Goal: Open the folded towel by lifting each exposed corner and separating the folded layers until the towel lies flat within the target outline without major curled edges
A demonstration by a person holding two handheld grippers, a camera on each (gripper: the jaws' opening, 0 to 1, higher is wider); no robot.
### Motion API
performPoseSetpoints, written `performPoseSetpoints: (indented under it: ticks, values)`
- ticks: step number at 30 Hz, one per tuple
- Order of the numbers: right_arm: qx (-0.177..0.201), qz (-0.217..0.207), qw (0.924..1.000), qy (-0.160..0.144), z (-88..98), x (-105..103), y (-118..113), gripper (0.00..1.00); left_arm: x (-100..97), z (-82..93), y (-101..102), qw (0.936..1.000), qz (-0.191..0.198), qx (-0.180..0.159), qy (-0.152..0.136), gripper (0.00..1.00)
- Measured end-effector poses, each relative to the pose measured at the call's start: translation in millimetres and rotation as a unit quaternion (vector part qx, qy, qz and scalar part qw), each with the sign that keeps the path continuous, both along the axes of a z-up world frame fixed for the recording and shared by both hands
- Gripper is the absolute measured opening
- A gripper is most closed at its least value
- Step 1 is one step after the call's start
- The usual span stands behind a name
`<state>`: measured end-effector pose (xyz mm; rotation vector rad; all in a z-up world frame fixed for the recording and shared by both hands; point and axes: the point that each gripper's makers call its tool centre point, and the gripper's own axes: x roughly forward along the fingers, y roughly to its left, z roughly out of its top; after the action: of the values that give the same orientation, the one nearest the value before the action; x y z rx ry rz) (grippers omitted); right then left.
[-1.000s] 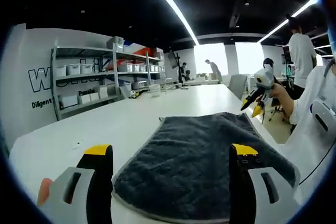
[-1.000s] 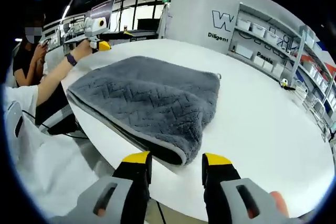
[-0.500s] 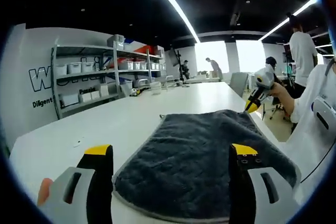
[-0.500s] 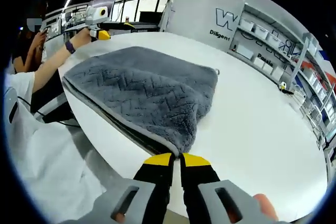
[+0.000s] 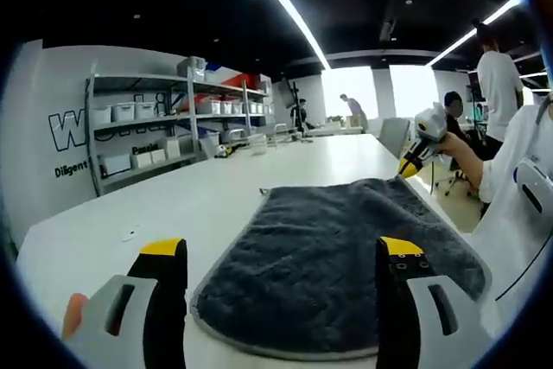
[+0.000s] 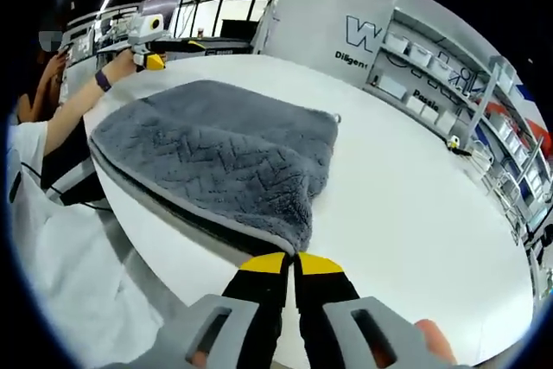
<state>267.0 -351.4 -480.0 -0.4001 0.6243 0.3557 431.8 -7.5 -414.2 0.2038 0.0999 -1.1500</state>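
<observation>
Towel: the dark grey towel (image 5: 337, 261) lies folded on the white table (image 5: 173, 213), near the table's edge on my side; in the right gripper view the same towel (image 6: 216, 153) shows a zigzag weave and a pale hem
Layers: along the edge facing my body the top layer is raised off the layer beneath, with a dark gap between them
My right gripper (image 6: 294, 264): its yellow-tipped fingers (image 6: 263, 263) are pressed together on the near corner of the towel's top layer, and that corner stands peaked up above the table
My left gripper (image 5: 281, 252): its fingers (image 5: 162, 248) are spread wide and hold nothing; the towel's near hem lies between and just ahead of them, and I cannot tell whether they touch the cloth
Each gripper seen from the other: from the left gripper view my right one sits at the towel's far right corner; from the right gripper view my left one hovers at the far left corner, with my hand (image 6: 117, 66) and wrist behind it
Surroundings: grey shelving (image 5: 147, 131) with white bins along the wall, wall lettering (image 6: 367, 36), people (image 5: 497, 84) standing beyond the table, strip lights overhead
</observation>
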Motion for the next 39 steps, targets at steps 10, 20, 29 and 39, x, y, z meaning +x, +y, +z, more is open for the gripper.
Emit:
performPoseSetpoints:
  ticks: [10,20,29,39]
  values:
    - [-0.002,-0.025,0.9996,-0.011,5.5,18,-30,0.0,-0.8,-2.6,-1,1.0,0.0,0.004,0.001,0.88]
    - [-0.02,-0.03,0.9993,-0.012,12.9,64,-63,0.0,0.7,-3.4,0,1.0,0.001,0.006,0.002,0.88]
    - [-0.032,-0.032,0.999,-0.009,21.2,108,-75,0.0,2.3,-5.4,1,0.9999,0.003,0.009,0.004,0.87]
    - [-0.045,-0.041,0.998,-0.017,29.0,153,-81,0.0,3.4,-5.4,2,0.9999,0.004,0.009,0.005,0.87]
